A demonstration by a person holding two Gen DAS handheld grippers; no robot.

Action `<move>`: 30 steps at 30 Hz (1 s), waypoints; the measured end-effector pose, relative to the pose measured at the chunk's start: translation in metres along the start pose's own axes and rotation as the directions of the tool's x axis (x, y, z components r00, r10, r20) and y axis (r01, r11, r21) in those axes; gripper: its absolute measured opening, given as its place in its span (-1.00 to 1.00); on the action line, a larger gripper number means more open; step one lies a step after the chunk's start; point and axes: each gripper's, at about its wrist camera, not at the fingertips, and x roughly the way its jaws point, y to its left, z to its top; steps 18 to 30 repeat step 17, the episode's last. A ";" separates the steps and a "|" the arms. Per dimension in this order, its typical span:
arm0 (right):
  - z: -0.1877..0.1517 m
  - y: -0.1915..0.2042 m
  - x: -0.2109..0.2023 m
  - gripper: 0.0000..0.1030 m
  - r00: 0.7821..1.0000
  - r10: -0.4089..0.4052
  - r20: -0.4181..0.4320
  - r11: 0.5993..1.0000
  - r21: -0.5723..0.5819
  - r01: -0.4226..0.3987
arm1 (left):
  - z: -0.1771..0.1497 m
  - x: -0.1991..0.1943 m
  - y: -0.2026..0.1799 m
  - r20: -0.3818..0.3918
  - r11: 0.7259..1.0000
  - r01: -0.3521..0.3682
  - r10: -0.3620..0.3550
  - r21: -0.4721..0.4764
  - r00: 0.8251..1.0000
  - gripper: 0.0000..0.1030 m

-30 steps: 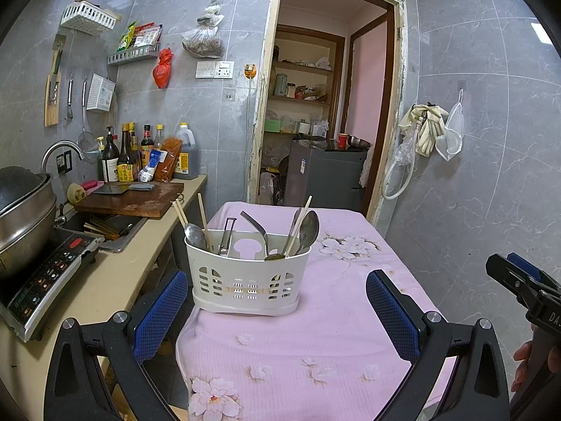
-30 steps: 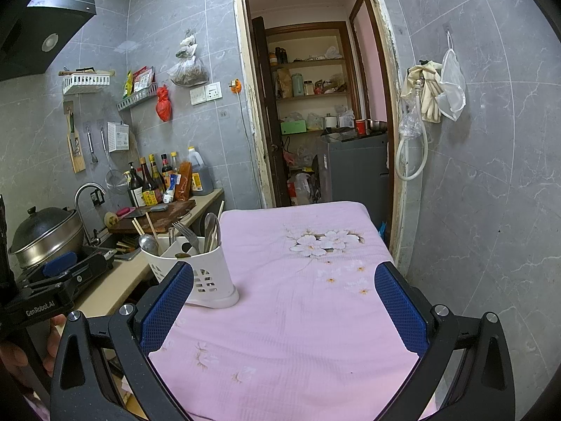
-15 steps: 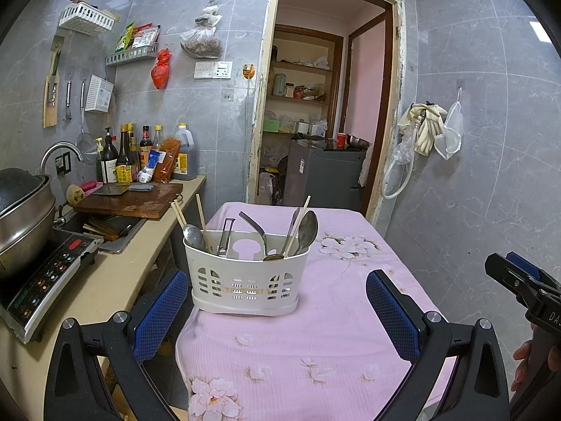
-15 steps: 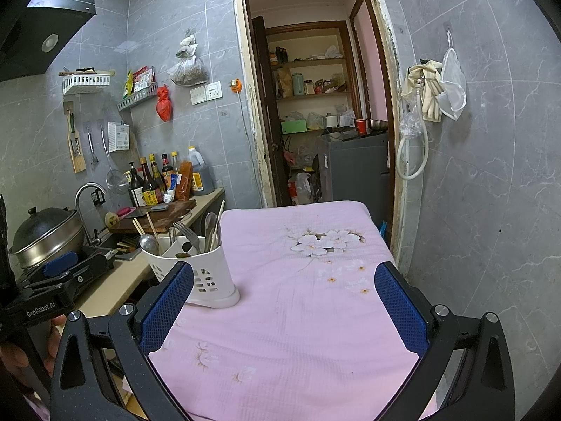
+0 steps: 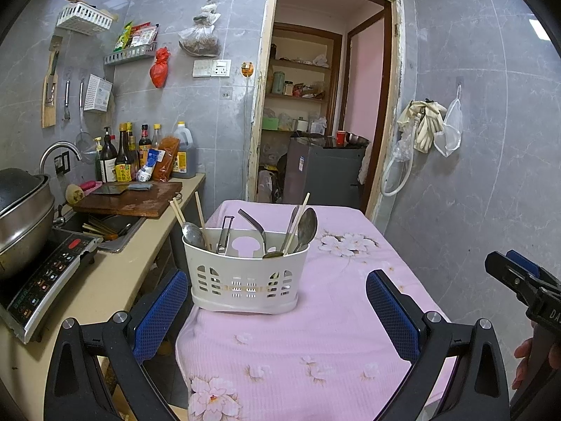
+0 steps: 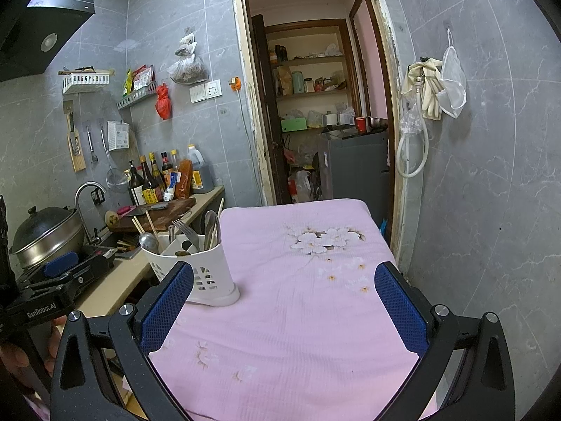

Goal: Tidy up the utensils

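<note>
A white slotted utensil caddy stands at the left edge of the pink-clothed table. Spoons, chopsticks, a fork and other metal utensils stick up out of it. My left gripper is open, held back from the caddy, which sits just ahead between the blue pads. In the right wrist view the caddy is at the left, behind the left pad. My right gripper is open over bare cloth, with nothing between its fingers.
A beige counter runs along the left with an induction hob, a steel pot, a sink and a wooden board. Bottles line the wall. A doorway opens beyond the table. The tiled wall is close on the right.
The left wrist view has shifted slightly, so the caddy sits a touch lower and left in frame. The right gripper has not moved.
</note>
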 end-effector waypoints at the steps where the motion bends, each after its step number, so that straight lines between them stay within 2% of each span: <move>1: 0.000 0.000 0.000 0.97 1.000 0.000 0.000 1.000 -0.001 0.000 | -0.001 0.000 0.000 0.000 1.000 -0.001 0.001 -0.001 1.000 0.99; 16: -0.012 -0.003 0.001 0.97 1.000 0.001 -0.019 1.000 -0.007 -0.001 | -0.009 0.006 0.009 -0.021 1.000 -0.017 0.017 -0.006 1.000 0.99; 30: -0.010 -0.002 0.003 0.97 1.000 0.000 -0.021 1.000 -0.007 0.000 | -0.009 0.007 0.009 -0.024 1.000 -0.017 0.017 -0.007 1.000 0.99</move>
